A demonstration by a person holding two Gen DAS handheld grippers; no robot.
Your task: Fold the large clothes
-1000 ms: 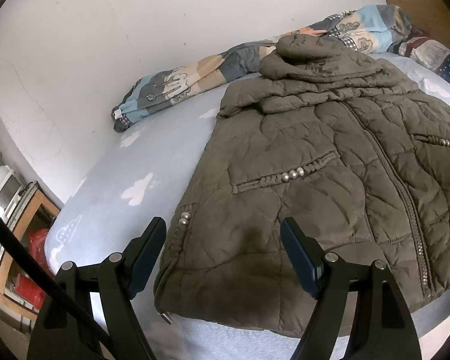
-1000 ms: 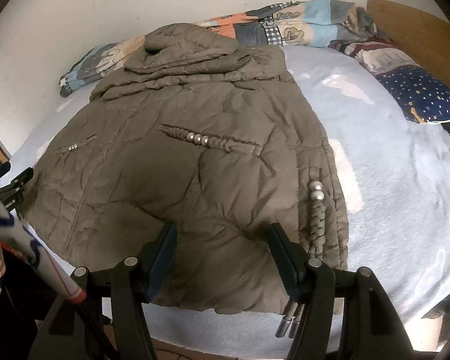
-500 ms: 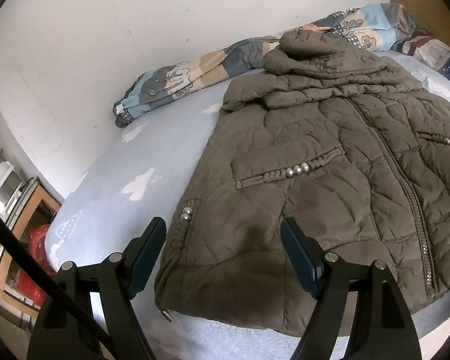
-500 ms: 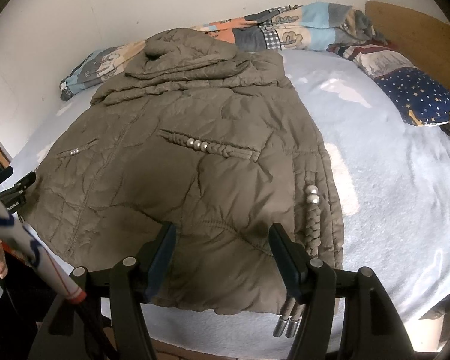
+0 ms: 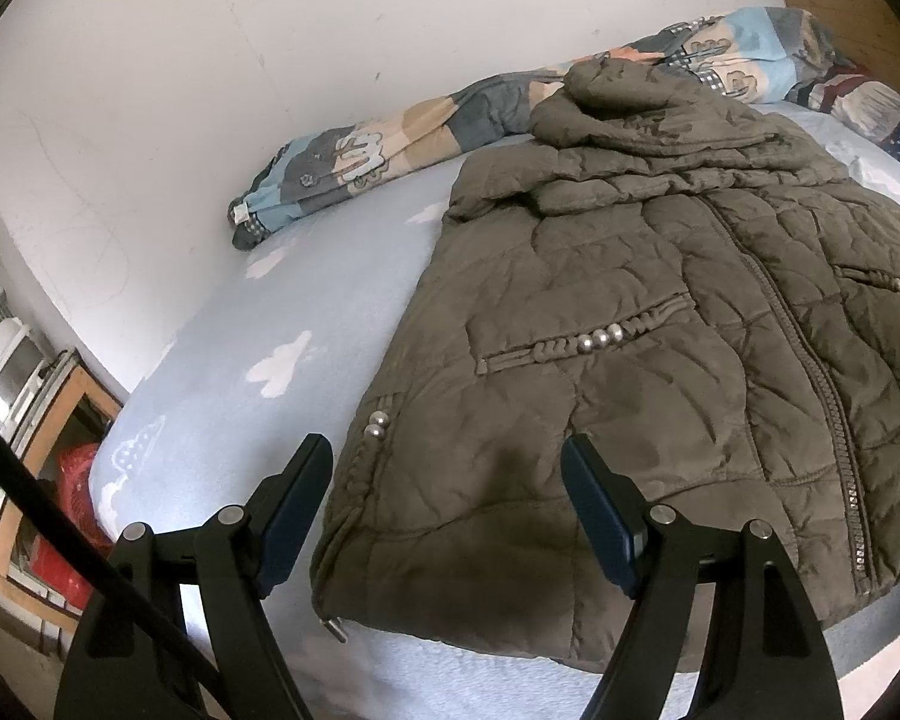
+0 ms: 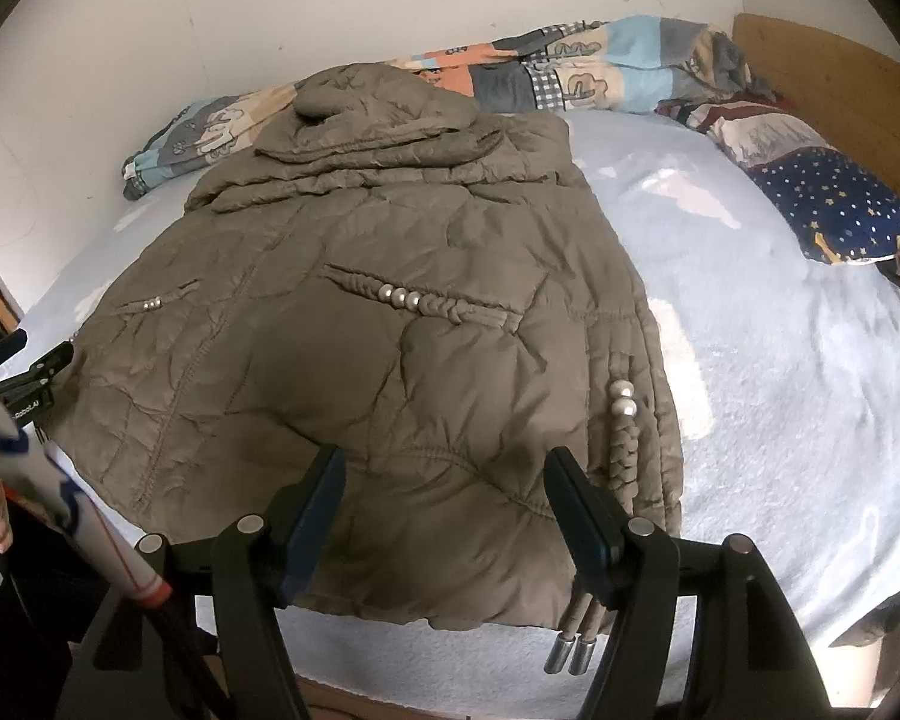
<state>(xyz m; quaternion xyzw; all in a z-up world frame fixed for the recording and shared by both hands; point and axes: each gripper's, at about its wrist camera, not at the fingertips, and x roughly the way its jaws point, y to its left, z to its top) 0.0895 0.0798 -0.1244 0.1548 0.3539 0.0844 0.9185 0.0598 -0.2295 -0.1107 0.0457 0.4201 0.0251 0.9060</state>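
Pale blue bed sheet point(image 6: 780, 372) under a spread olive quilted puffer jacket point(image 6: 390, 330); left gripper point(image 5: 447, 501) gapes empty, right gripper point(image 6: 444, 507) opening, empty. Best pinch both hem corners squarely.

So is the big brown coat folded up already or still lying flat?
Mostly spread. The brown coat lies flat, front up, on the blue bed sheet, both pockets showing. Only its hood is bunched on top.
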